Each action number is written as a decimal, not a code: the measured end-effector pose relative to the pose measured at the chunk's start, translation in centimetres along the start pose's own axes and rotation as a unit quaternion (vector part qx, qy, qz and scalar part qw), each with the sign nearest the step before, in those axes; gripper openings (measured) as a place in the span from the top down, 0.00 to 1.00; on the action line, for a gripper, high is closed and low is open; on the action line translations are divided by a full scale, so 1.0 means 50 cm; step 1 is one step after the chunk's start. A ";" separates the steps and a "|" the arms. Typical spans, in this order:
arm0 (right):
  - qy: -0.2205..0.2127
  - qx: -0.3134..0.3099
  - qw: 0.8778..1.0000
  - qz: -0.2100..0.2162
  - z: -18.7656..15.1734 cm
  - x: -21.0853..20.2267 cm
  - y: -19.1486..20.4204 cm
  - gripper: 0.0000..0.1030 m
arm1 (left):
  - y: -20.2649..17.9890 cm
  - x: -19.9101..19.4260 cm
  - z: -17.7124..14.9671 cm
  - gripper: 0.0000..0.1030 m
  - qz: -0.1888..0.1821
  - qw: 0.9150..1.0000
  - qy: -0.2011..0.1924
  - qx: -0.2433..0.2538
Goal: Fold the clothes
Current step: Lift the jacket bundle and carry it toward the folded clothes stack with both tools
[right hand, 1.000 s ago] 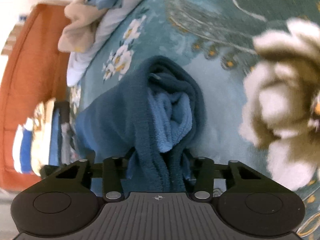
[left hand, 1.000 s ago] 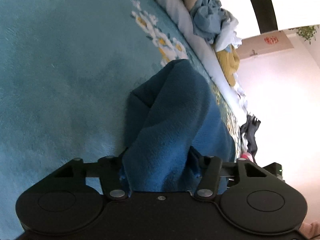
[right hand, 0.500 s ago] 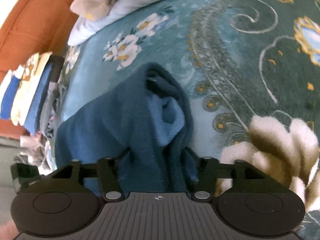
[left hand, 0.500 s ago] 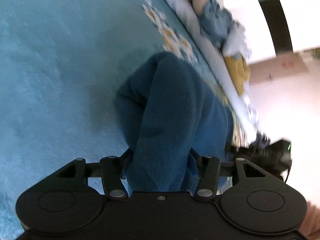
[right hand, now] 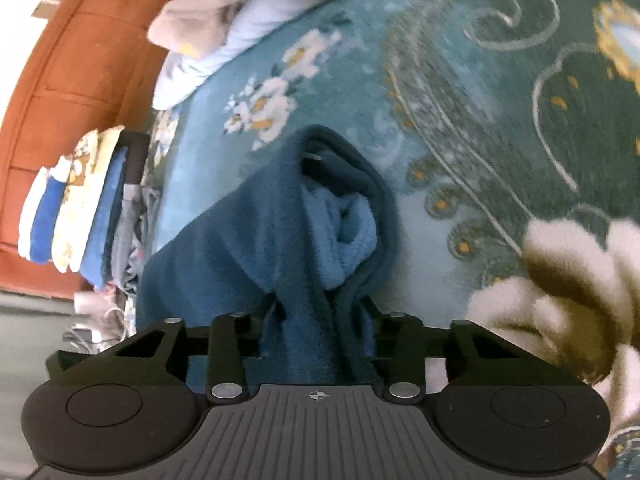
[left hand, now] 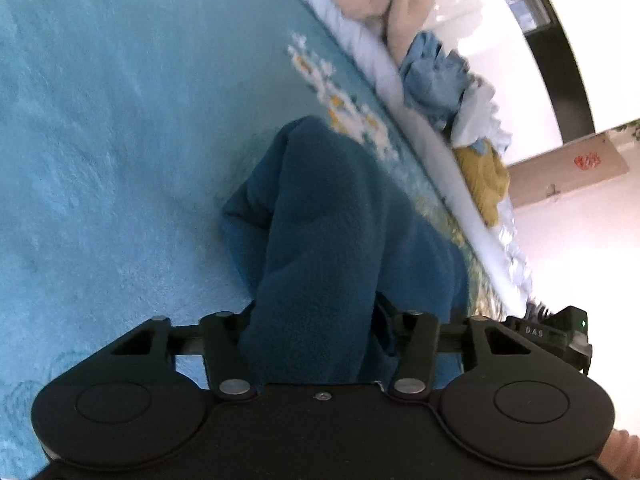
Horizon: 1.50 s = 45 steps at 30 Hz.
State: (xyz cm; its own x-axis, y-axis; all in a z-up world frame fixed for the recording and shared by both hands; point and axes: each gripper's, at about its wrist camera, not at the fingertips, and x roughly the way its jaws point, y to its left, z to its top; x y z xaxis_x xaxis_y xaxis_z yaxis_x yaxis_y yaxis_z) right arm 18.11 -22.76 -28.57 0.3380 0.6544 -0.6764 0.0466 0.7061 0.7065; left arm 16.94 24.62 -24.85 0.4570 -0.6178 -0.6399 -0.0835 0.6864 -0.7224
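A slip is the likeliest fault: the dark blue fleece garment (left hand: pixel 320 248) is thick and bunched, so an uneven pull could drag a corner free or spoil the fold. It is clamped between the jaws of the left gripper (left hand: pixel 316 328) and the right gripper (right hand: pixel 320 320), hanging forward onto the teal floral carpet (right hand: pixel 460 128).
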 end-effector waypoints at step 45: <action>0.140 -0.445 0.884 -0.014 0.300 0.898 1.024 0.63 | 0.387 -0.383 0.401 0.51 0.193 0.902 -0.376 -0.093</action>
State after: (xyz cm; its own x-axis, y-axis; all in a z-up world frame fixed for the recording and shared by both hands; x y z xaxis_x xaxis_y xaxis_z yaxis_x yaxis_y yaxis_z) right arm 49.75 38.72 -19.63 0.0974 0.5860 -0.8044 -0.7497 0.5748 0.3279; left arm 24.31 57.43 -21.31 0.8273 0.1355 -0.5451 -0.4799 0.6748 -0.5607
